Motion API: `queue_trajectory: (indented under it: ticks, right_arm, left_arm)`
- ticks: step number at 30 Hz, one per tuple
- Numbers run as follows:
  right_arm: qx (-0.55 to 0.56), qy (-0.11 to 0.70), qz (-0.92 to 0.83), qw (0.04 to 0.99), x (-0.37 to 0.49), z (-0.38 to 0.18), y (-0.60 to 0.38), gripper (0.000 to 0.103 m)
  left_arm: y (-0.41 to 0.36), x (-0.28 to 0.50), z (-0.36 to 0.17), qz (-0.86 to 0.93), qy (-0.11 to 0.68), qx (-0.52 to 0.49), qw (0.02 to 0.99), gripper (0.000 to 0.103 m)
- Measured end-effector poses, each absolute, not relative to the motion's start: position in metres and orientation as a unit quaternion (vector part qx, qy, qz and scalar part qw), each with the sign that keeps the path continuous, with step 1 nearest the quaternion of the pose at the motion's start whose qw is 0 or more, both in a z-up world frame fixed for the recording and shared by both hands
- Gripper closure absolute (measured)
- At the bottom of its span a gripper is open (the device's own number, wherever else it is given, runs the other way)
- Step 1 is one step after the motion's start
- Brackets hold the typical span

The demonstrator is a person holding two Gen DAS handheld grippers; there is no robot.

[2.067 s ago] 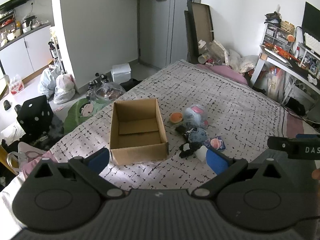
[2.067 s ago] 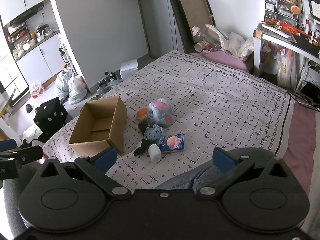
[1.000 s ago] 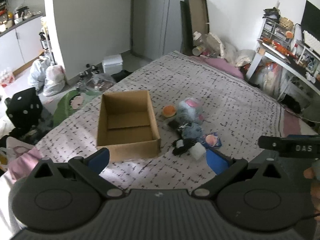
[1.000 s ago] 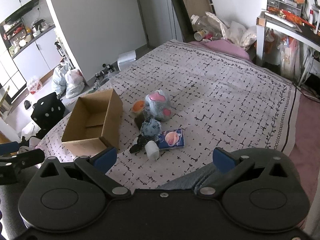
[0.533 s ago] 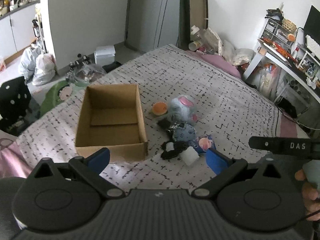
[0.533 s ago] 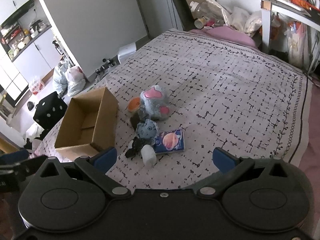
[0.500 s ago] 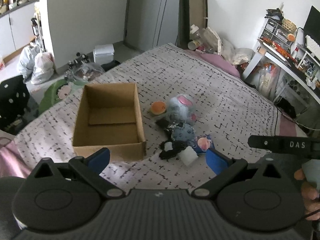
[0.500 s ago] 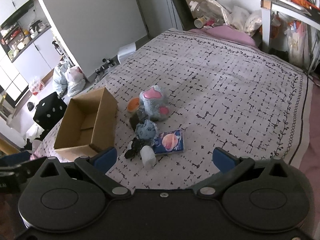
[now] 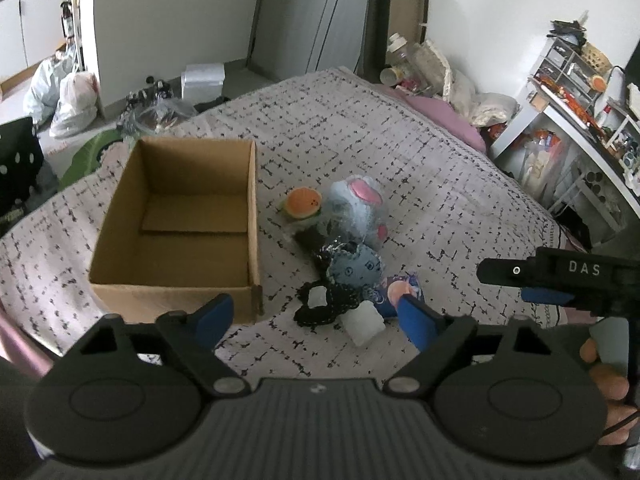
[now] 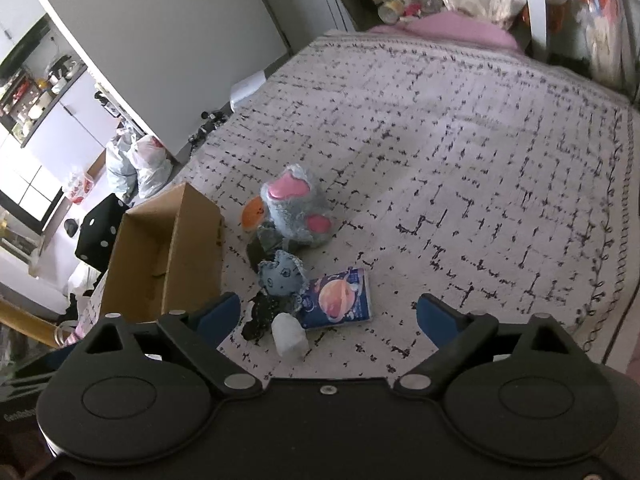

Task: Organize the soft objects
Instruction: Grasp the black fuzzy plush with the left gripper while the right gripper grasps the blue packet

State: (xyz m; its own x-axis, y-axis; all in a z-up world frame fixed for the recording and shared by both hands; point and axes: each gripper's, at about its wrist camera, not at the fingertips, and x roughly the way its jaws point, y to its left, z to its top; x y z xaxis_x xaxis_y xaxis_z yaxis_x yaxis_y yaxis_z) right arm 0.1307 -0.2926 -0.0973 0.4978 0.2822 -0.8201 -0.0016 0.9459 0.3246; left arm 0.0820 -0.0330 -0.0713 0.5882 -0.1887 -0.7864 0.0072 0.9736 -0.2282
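Box (image 9: pixel 176 216): matt corrugated cardboard. Paw plush (image 10: pixel 298 210): fuzzy cloth. Bedspread (image 10: pixel 460 152): matt woven cloth. Blue packet (image 10: pixel 340 294): glossy printed film.

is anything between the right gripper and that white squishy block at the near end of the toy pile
Nothing visible. The white block lies at the near edge of the pile on the bedspread, just beyond the right gripper, whose jaws, open and empty, have just been closing. The black toy touches its left side only.
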Motion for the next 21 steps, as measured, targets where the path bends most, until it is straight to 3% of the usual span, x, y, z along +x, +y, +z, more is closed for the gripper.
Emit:
queue_trajectory:
  ticks: [7,11,21]
  right_arm:
    - [0.187,0.530,0.073,0.824,0.156,-0.129,-0.298,0.023]
    - [0.206,0.549,0.069,0.807,0.168,-0.148,-0.299,0.029]
    - [0.229,0.582,0.062,0.778,0.190,-0.183,-0.302,0.028]
  left_arm:
    - [-0.046,0.107,-0.097,-0.054,0.479,-0.107,0.870,0.035]
    - [-0.056,0.119,-0.113,-0.056,0.495,-0.102,0.861,0.038]
    - [-0.066,0.151,-0.150,-0.034,0.529,-0.093,0.843,0.043]
